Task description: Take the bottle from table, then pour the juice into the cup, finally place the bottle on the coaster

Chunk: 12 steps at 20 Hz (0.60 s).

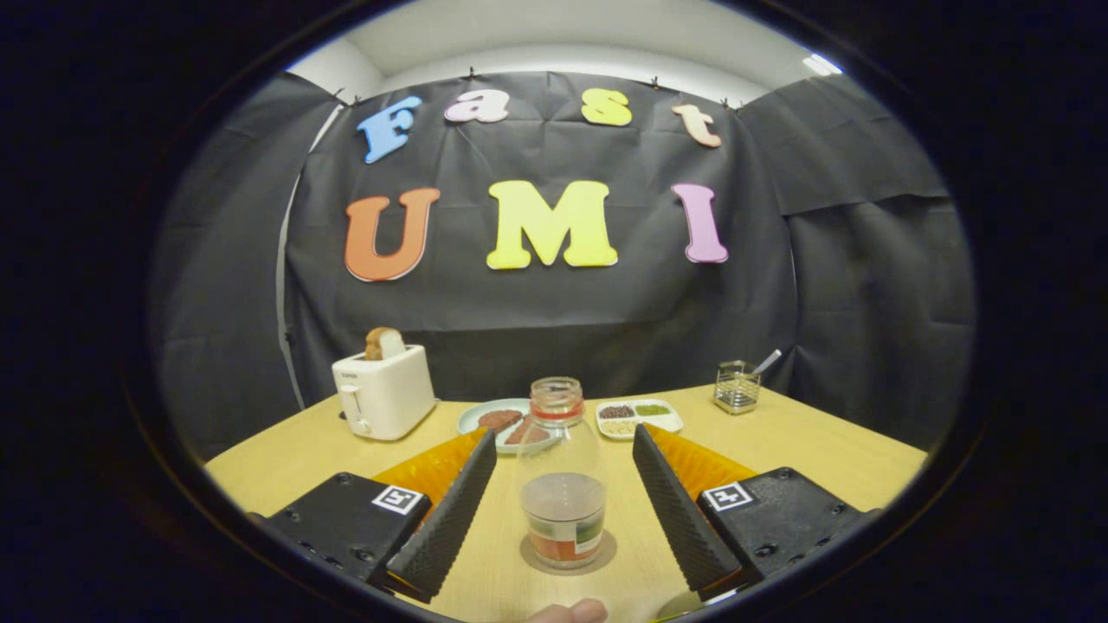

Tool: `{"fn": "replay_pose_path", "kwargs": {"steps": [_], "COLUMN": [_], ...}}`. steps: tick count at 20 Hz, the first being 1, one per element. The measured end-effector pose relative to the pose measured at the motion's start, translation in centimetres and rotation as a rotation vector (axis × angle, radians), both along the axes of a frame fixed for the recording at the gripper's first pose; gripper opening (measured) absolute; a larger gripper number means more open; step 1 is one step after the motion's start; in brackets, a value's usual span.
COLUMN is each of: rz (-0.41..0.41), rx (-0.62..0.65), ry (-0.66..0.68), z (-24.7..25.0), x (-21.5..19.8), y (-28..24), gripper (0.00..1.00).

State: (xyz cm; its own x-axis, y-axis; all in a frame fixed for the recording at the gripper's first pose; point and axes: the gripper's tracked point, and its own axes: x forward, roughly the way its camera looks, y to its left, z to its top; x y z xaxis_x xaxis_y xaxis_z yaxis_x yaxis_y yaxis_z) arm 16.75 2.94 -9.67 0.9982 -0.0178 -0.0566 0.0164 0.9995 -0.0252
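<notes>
- Bottle (561, 484) stands upright on the coaster (567, 554), on the table (805, 441).
- Claw (563, 497): fingers spread apart, one on each side of the bottle, neither touching it.
- Plate (485, 417) lies just behind the bottle, to its left; divided dish (639, 417) lies behind it to the right.
- Toaster (383, 391) stands at the table's far left, a bread slice (383, 343) upright in its slot.
- Wire holder (737, 387) stands far right, beyond the dish, a utensil leaning in it.
- Booth wall (554, 329) rises behind the table.
</notes>
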Motion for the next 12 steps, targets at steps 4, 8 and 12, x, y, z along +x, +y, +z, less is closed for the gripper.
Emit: {"fn": "replay_pose_path", "kwargs": {"steps": [4, 8, 12], "rz": [0.025, 0.043, 0.07], "rx": [-0.004, 0.002, 0.007], "ry": [-0.015, -0.064, -0.098], "z": [3.0, 7.0, 10.0], "x": [-3.5, -7.2, -11.0], "y": [0.4, 0.5, 0.4], "gripper": [1.0, 1.0, 1.0]}}
